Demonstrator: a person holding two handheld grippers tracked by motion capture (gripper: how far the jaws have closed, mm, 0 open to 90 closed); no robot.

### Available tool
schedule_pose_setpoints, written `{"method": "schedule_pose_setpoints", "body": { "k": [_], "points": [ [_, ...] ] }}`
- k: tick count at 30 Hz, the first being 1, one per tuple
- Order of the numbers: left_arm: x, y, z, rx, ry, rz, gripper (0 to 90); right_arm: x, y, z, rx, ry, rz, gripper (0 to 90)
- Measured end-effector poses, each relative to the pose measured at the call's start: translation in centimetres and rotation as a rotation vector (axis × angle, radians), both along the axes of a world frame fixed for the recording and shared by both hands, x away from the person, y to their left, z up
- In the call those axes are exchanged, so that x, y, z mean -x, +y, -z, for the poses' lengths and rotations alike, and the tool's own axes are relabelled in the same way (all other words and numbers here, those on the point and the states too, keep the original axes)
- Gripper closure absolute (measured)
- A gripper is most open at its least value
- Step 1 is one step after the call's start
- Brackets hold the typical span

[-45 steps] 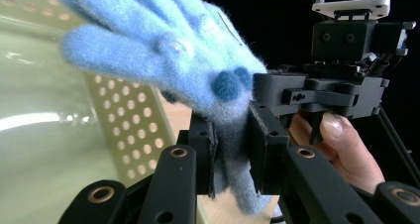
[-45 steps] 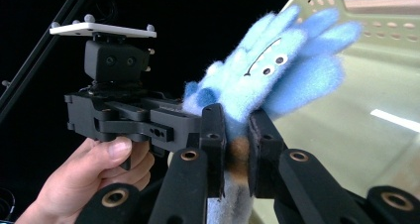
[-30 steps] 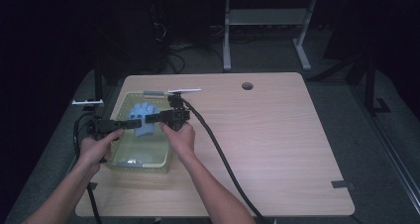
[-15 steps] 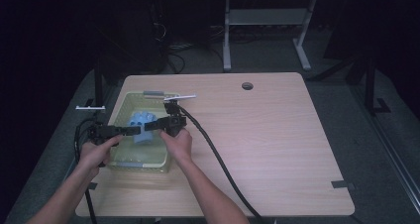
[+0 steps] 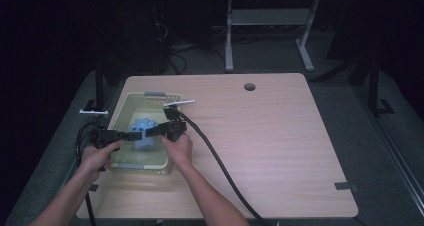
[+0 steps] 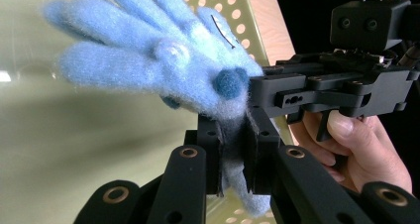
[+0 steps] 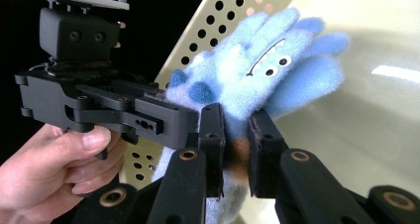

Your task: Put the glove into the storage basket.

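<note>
now lowered into the yellow basket (image 5: pixel 119 117), both hand-held grippers, left (image 6: pixel 233 149) just closing, right (image 7: pixel 236 144), clamped the blue glove (image 5: pixel 143 132), ready for release.

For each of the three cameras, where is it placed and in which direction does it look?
High view: above the person's side, facing forward and down on the table; both forearms show.
Left gripper view: on the left gripper, facing the blue glove; its black jaws show.
Right gripper view: on the right gripper, facing the glove's face; its jaws show.
Shared: both gripper views show the glove, the basket and the other gripper.
</note>
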State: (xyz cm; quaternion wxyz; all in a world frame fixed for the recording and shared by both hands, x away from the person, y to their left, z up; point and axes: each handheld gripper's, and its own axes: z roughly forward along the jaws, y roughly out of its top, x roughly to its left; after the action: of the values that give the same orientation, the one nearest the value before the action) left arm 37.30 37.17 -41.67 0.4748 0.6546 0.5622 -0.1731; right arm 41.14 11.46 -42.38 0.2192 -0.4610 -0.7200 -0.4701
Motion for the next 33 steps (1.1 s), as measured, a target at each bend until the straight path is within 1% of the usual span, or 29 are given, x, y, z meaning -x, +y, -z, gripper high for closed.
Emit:
{"method": "schedule_pose_setpoints", "body": {
  "k": [2, 9, 11, 12, 13, 14, 15, 16, 17, 18, 19, 21, 22, 23, 25, 26, 28, 29, 31, 32, 33],
  "points": [
    [0.0, 0.1, 0.0, 0.002, 0.003, 0.004, 80.4, 0.0, 0.1, 0.0, 0.002, 0.000, 0.000, 78.5],
    [-0.1, 0.1, 0.1, -0.015, 0.014, -0.001, 80.6, 0.1, 0.2, 0.0, 0.021, -0.002, 0.008, 76.0],
    [-0.2, 0.0, 0.0, -0.037, 0.015, -0.001, 80.6, 0.1, 0.1, 0.0, 0.037, -0.005, 0.013, 74.3],
    [-0.2, -0.2, 0.0, -0.060, 0.013, -0.001, 80.5, 0.2, 0.1, -0.1, 0.048, -0.010, 0.015, 74.5],
    [-0.3, -0.3, 0.0, -0.076, 0.014, 0.003, 80.5, 0.2, 0.0, -0.3, 0.070, -0.023, 0.024, 74.8],
    [-0.4, -0.5, -0.1, -0.108, 0.019, 0.007, 80.5, 0.3, 0.0, -0.5, 0.088, -0.038, 0.030, 74.8],
    [-0.5, -0.7, -0.1, -0.128, 0.023, 0.009, 80.5, 0.4, -0.1, -0.7, 0.104, -0.050, 0.039, 74.8],
    [-0.6, -0.9, -0.1, -0.143, 0.037, 0.007, 80.5, 0.4, -0.3, -0.8, 0.110, -0.060, 0.039, 74.7],
    [-0.7, -1.0, 0.0, -0.166, 0.038, 0.016, 80.4, 0.4, -0.4, -1.0, 0.115, -0.061, 0.045, 74.7],
    [-0.8, -1.2, 0.0, -0.186, 0.053, 0.009, 80.5, 0.5, -0.5, -1.1, 0.117, -0.064, 0.049, 74.7],
    [-0.9, -1.3, 0.0, -0.215, 0.061, 0.016, 80.5, 0.4, -0.7, -1.1, 0.117, -0.082, 0.048, 74.7],
    [-1.3, -1.8, 0.1, -0.280, 0.096, 0.032, 80.3, 0.6, -0.9, -1.4, 0.109, -0.078, 0.047, 74.7],
    [-1.6, -2.0, 0.2, -0.325, 0.102, 0.056, 80.3, 0.6, -1.1, -1.6, 0.109, -0.082, 0.047, 74.8],
    [-1.7, -2.3, 0.2, -0.357, 0.124, 0.054, 80.2, 0.7, -1.2, -1.8, 0.104, -0.084, 0.048, 74.8],
    [-2.0, -2.6, 0.4, -0.417, 0.133, 0.067, 80.0, 0.8, -1.6, -2.0, 0.096, -0.098, 0.048, 74.7],
    [-2.1, -2.7, 0.5, -0.424, 0.146, 0.066, 79.9, 0.8, -1.8, -2.2, 0.092, -0.097, 0.047, 74.7],
    [-2.3, -2.8, 0.6, -0.427, 0.166, 0.046, 79.2, 0.9, -2.2, -2.4, 0.086, -0.101, 0.049, 74.7],
    [-2.4, -2.7, 0.7, -0.439, 0.178, 0.050, 78.6, 0.9, -2.4, -2.5, 0.083, -0.103, 0.049, 74.7],
    [-2.5, -2.5, 0.7, -0.445, 0.187, 0.050, 75.8, 0.9, -2.8, -2.6, 0.078, -0.107, 0.054, 74.7],
    [-2.5, -2.6, 0.7, -0.435, 0.191, 0.033, 74.0, 0.9, -3.0, -2.7, 0.076, -0.111, 0.057, 74.7],
    [-2.5, -2.5, 0.7, -0.448, 0.186, 0.036, 70.5, 0.9, -3.2, -2.7, 0.073, -0.111, 0.060, 74.7]
  ]
}}
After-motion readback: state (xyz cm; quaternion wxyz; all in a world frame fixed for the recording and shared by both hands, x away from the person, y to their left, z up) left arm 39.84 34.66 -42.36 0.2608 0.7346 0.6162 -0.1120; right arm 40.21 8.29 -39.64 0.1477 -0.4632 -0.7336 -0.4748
